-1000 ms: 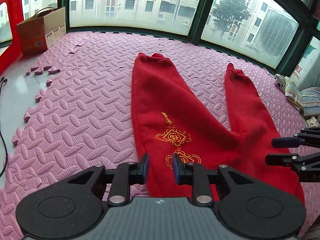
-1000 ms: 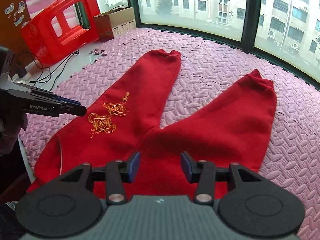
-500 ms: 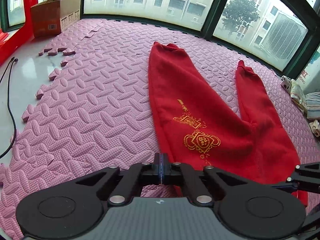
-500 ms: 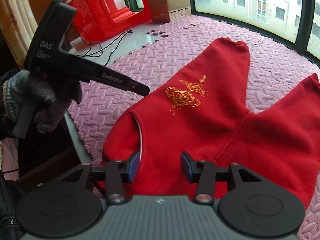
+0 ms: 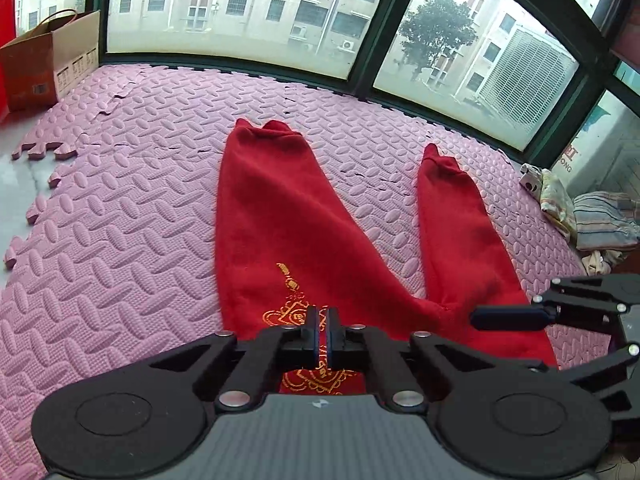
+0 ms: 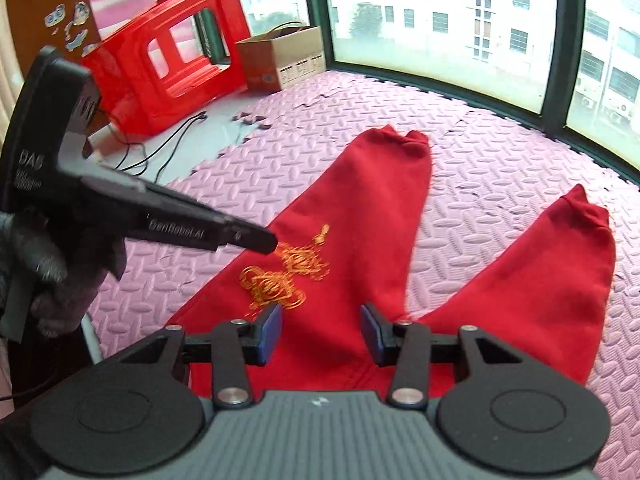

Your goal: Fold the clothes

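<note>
A pair of red trousers (image 5: 304,240) lies flat on a pink foam mat (image 5: 120,220) before a wide window, legs spread in a V pointing away, with a gold embroidered knot (image 6: 286,276) on the wearer's left thigh.

At far left, beyond the mat's edge and well away from either set of fingers, stand a cardboard box (image 5: 52,60) and a red plastic stool (image 6: 168,60).

The left gripper (image 5: 322,334), held by a gloved hand (image 6: 52,276), has changed most. A second ago its fingers stood apart over the embroidery; now they are clenched together with only a hairline gap. No fold of cloth shows pinched between them: in the right wrist view the closed tip hovers just above the upper end of the gold knot. It seems to have closed on nothing, so the fold has likely not begun and the jaws must reopen before taking cloth.

The right gripper (image 6: 322,332) is released, its blue-padded fingers (image 6: 269,334) apart as they were a second ago, nothing between them. The crotch and upper thighs lie directly beyond and beneath its fingertips. Both cameras have shifted sideways since a second ago; the trousers appear undisturbed.

At far right, well beyond the right leg, a small heap of striped cloth (image 5: 600,220) sits at the mat's edge.
</note>
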